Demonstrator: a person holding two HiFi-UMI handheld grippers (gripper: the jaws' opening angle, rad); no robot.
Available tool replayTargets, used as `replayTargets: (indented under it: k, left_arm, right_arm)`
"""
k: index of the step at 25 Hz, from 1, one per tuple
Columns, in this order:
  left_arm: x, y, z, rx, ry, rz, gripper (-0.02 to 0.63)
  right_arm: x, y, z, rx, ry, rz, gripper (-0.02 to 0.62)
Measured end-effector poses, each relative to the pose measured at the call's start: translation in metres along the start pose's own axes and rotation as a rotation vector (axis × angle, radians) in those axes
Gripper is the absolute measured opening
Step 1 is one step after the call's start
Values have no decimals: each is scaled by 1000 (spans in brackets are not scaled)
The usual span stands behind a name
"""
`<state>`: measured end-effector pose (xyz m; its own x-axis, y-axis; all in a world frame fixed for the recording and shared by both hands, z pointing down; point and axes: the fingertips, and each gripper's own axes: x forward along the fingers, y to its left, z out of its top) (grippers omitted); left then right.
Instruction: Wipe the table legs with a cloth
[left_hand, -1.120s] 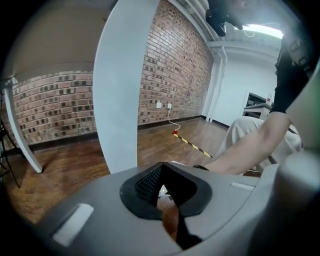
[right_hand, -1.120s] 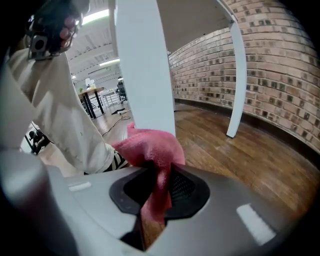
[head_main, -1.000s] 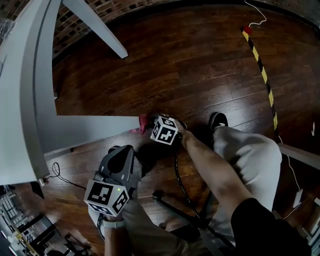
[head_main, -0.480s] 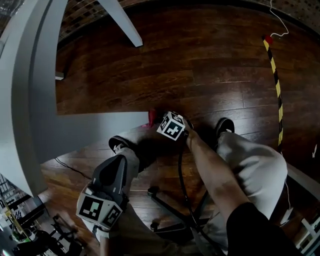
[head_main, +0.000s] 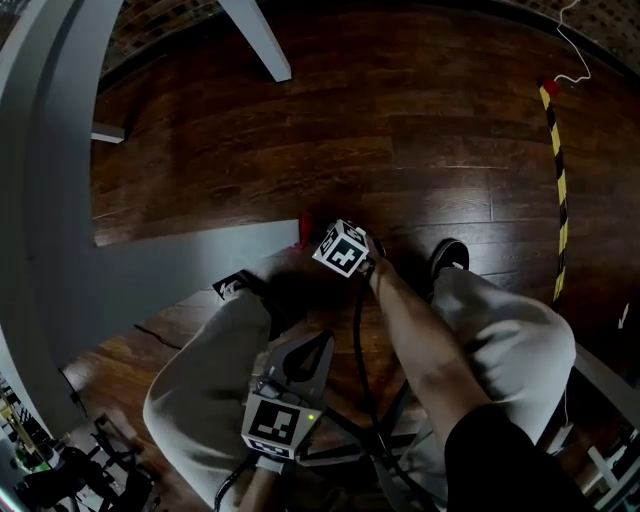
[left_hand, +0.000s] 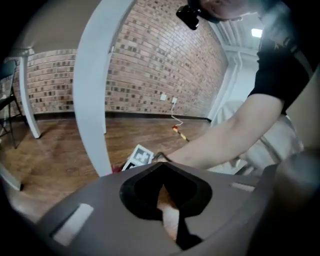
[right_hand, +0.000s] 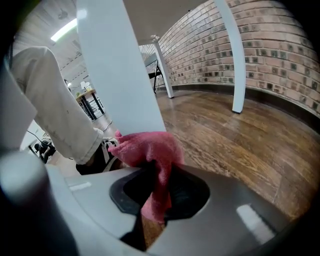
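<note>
Your right claw (right_hand: 159, 176) pinches the pink cloth (right_hand: 147, 147), which seems to press against the white table leg (right_hand: 117, 75) low near the wooden floor (right_hand: 240, 140). Your left claw (left_hand: 164, 187) is closed on nothing.

Crumpled pink cloth (right_hand: 150, 147) at the foot of a pale grey table leg (right_hand: 117, 75).
</note>
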<state>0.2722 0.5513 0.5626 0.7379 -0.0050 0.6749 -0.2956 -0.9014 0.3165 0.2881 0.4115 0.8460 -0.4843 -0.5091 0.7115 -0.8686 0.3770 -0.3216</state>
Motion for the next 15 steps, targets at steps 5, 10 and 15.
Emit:
replayTargets:
  k: [5,10,15]
  left_arm:
    - [-7,58,-59,-64,105,180,0]
    - [-4,57,-57,-58,83,170,0]
    - [-4,53,-58,-62,82,157,0]
  right_arm:
    - [9,-1,-10,-20,23,1,48]
    - [18,0,-21,-30,47,7,48]
    - [26,0,-33,-36,78,14,49]
